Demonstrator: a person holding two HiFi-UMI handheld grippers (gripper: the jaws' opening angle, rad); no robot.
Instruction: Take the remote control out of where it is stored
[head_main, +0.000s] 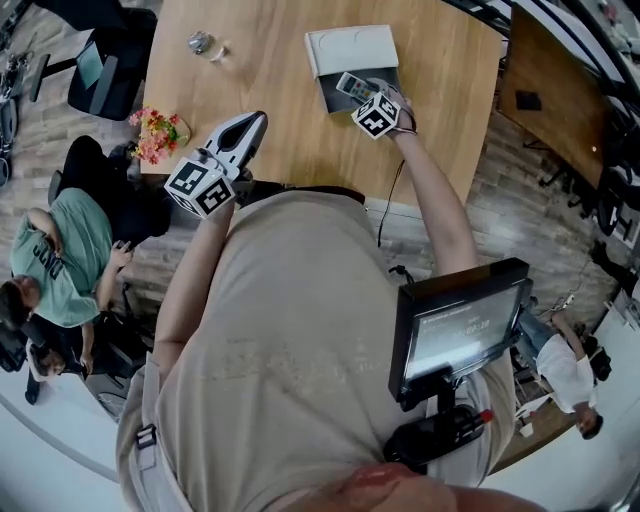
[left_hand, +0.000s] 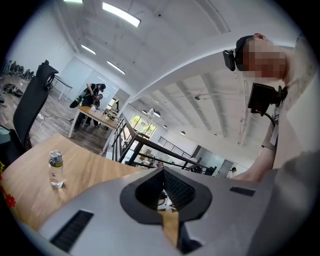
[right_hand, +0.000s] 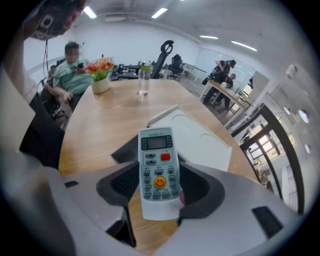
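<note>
My right gripper (right_hand: 159, 192) pinches the remote control (right_hand: 158, 165) across its lower half, held clear above the open storage box (right_hand: 200, 135) on the wooden table (right_hand: 100, 130). The left gripper (left_hand: 162, 175) has its jaws pressed together, empty. The lift-out looks nearly done, so next I'd carry it aside and set it down gently

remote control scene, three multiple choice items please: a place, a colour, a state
1. Where is the white plastic remote control? A under the white box lid B between the right tongs C beside the clear plastic bottle
2. Its round smiley button is: A yellow B green C blue
3. The left tongs are: A shut, empty B gripping the bottle C wide open
B: the right gripper view shows the tongs clamping it. A: yellow face below the orange key. A: they meet with nothing between.
</note>
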